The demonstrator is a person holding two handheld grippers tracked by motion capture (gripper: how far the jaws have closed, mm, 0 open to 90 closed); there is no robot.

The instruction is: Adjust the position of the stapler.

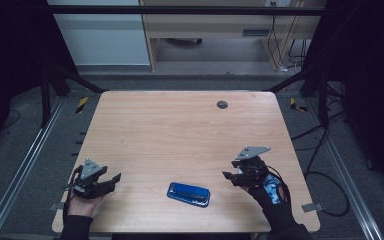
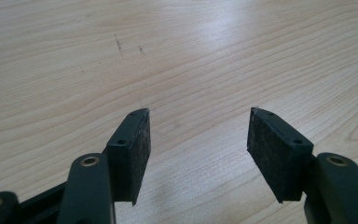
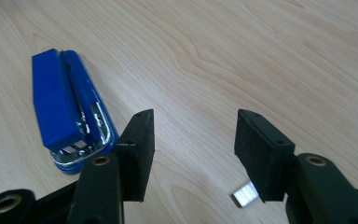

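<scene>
My left gripper [image 1: 111,181] rests low at the near left corner of the table [image 1: 180,125], jaws apart over bare wood. My right gripper [image 1: 228,177] hangs near the right edge, jaws also wide apart with nothing between them. The blue stapler [image 1: 188,194] lies on its side on the table between my two hands — nearer the right one, just left of its jaws and untouched. A small strip of staples [image 3: 243,193] lies on the wood by my right jaw pad
</scene>
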